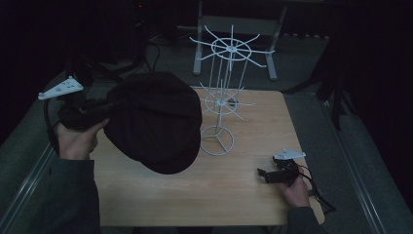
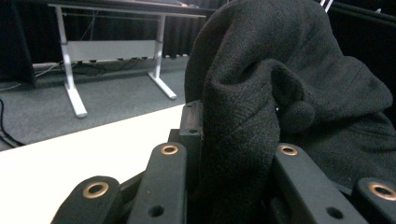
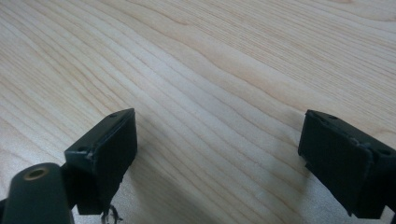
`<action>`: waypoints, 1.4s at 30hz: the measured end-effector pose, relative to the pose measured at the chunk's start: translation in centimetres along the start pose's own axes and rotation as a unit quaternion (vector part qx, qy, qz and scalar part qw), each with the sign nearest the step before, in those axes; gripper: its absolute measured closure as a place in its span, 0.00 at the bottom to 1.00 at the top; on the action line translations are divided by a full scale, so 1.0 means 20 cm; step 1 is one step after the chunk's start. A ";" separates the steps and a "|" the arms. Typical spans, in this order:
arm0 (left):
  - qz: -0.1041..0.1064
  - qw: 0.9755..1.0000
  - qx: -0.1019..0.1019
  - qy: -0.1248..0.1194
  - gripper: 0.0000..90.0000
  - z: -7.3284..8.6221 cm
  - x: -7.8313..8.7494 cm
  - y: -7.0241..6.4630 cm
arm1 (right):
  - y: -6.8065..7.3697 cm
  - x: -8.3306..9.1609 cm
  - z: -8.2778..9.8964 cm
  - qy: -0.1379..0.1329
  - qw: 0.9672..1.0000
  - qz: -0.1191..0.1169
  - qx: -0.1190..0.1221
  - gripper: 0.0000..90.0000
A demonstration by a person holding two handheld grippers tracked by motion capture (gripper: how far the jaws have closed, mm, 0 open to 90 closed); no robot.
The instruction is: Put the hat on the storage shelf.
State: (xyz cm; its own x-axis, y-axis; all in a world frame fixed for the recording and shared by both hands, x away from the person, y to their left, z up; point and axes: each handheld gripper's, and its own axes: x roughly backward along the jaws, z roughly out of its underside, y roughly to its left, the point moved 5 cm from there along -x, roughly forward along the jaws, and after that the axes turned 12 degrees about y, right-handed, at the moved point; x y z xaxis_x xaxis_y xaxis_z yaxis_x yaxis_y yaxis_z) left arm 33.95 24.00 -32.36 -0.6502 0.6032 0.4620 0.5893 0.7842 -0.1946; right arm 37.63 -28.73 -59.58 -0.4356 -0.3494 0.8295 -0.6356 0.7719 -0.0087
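A black cloth cap (image 1: 153, 122) hangs in the air over the left half of the wooden table (image 1: 234, 195), held by my left gripper (image 1: 114, 105), which is shut on a fold of its fabric. In the left gripper view the cap (image 2: 261, 102) bulges up between the jaws and hides their tips. A white wire display stand (image 1: 221, 100) with two tiers of spokes rises just right of the cap. My right gripper (image 1: 265, 174) rests low at the table's right front. In the right gripper view its jaws stand wide apart over bare wood (image 3: 219, 70), nothing between them.
The stand's round base (image 1: 216, 140) sits mid-table, close to the cap's right edge. A white-legged desk frame (image 1: 234, 29) stands on the grey floor beyond the table. Cables trail from both grippers off the table's sides.
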 end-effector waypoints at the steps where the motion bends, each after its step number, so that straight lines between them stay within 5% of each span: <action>1: 0.000 1.000 0.000 0.000 0.85 0.00 0.00 0.00 | 0.00 0.00 0.00 0.000 1.000 0.000 0.000 0.13; 42: 0.019 0.999 0.011 -0.037 0.85 -0.16 0.02 0.02 | 0.00 0.00 0.00 0.001 1.000 0.000 0.000 0.13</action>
State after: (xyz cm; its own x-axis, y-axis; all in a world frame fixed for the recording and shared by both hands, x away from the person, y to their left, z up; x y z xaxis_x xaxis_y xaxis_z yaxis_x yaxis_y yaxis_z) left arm 35.44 24.11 -29.39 -0.6612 0.6412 0.3895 0.6040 0.7629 -0.2305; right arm 37.62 -28.73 -59.58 -0.4345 -0.3488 0.8304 -0.6357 0.7719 -0.0083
